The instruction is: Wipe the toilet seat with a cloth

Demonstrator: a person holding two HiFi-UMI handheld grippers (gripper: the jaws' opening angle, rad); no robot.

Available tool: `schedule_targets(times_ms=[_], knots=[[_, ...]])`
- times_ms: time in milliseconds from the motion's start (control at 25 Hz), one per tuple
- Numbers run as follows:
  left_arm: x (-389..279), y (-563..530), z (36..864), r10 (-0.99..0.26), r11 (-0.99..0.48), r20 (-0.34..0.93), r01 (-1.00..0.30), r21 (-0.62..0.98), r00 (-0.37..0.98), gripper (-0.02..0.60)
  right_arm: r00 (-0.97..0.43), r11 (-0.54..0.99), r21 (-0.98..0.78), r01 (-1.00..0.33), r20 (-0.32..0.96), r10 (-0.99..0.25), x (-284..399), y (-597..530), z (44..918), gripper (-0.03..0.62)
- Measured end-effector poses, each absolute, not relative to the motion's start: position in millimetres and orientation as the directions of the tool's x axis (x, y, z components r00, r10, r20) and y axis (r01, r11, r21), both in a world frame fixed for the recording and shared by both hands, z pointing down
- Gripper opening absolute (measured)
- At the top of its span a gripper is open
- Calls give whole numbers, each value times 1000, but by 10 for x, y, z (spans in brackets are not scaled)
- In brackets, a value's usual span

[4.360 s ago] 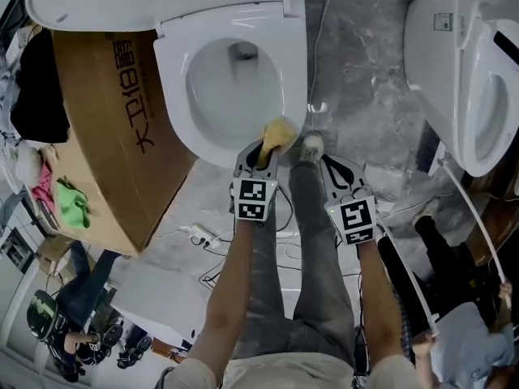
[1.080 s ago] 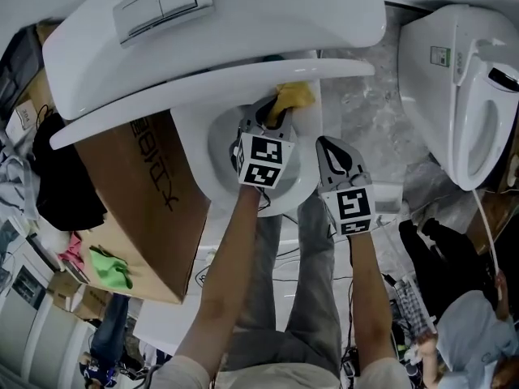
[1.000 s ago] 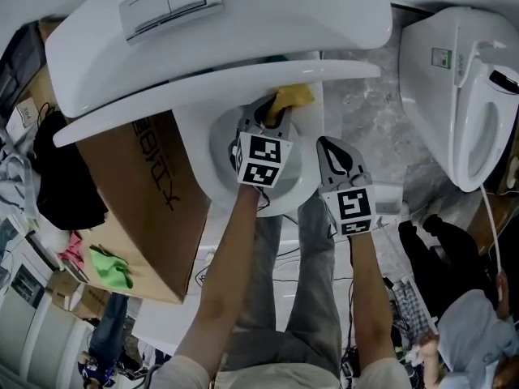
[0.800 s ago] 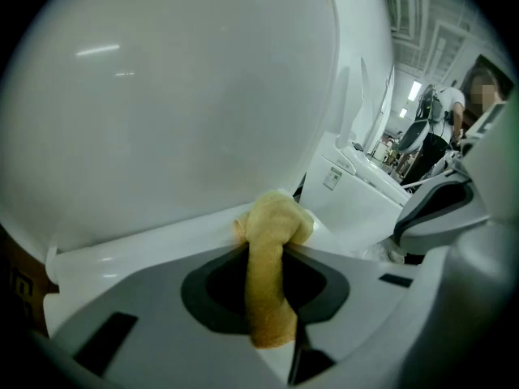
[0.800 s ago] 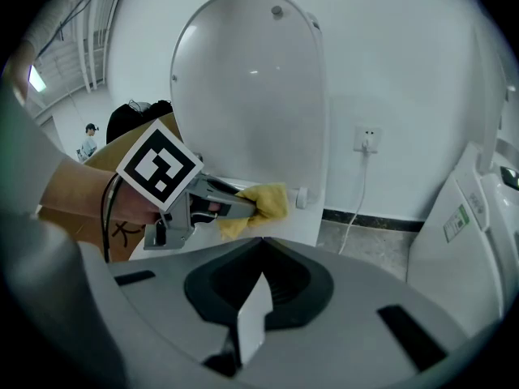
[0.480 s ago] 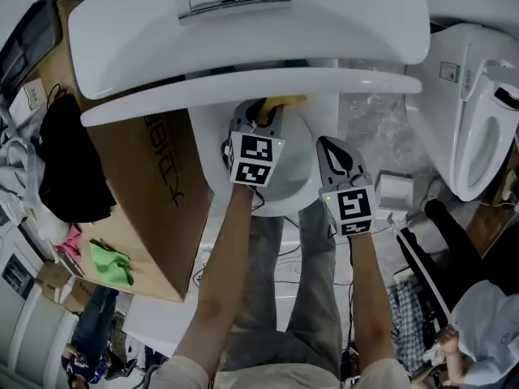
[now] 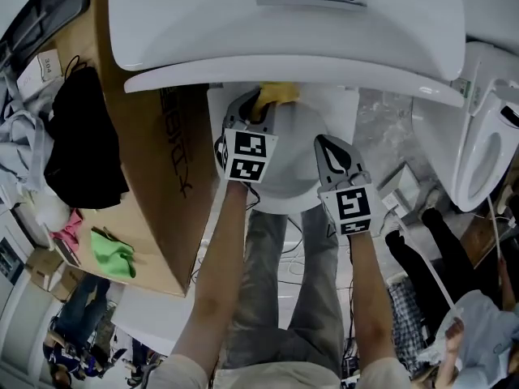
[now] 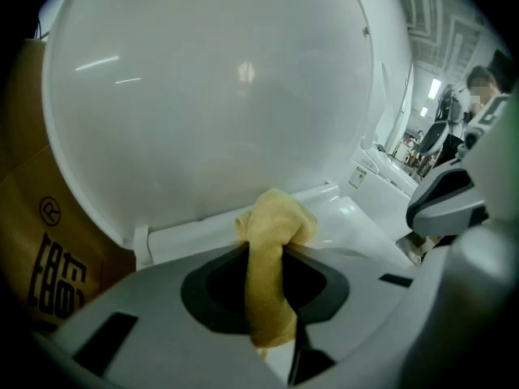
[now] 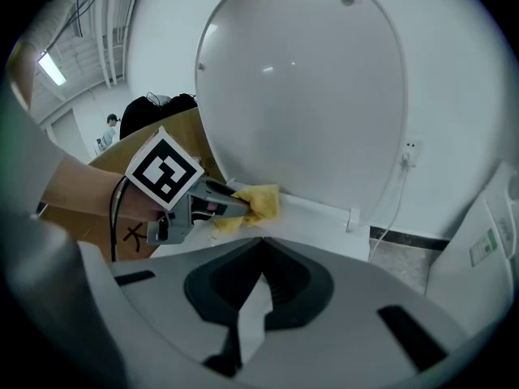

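Note:
The yellow cloth [image 7: 276,94] is bunched in my left gripper [image 7: 255,108], which is shut on it and presses it against the rear of the white toilet seat [image 7: 334,113], just below the raised lid [image 7: 292,67]. In the left gripper view the cloth [image 8: 274,217] sticks out past the left gripper [image 8: 264,250] toward the lid [image 8: 211,96]. My right gripper [image 7: 332,148] hovers shut and empty over the seat's front right. The right gripper [image 9: 264,241] looks at the left gripper [image 9: 235,205] and the cloth [image 9: 259,203].
A big cardboard box [image 7: 142,185] stands tight against the toilet's left, with black clothing [image 7: 77,144] and a green rag [image 7: 113,250] on it. A second toilet [image 7: 486,136] is at the right. The cistern [image 7: 292,14] overhangs the top. The person's legs stand before the bowl.
My left gripper has slid the cloth leftward along the rear of the seat, from its right corner toward the middle. The head view has shifted right. The right gripper has stayed shut.

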State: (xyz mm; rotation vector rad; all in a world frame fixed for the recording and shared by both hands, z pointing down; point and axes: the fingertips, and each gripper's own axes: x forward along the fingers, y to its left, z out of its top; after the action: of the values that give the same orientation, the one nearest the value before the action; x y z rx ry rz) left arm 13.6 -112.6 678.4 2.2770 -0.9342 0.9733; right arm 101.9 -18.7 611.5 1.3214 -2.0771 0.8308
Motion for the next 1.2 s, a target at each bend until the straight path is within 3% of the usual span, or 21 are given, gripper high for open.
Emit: schedule_targets(times_ms=[1200], knots=[[-1077, -602, 6894, -452, -471, 829, -877, 93, 331, 98, -479, 467, -229, -854, 696, -535, 454, 144, 5988, 8]])
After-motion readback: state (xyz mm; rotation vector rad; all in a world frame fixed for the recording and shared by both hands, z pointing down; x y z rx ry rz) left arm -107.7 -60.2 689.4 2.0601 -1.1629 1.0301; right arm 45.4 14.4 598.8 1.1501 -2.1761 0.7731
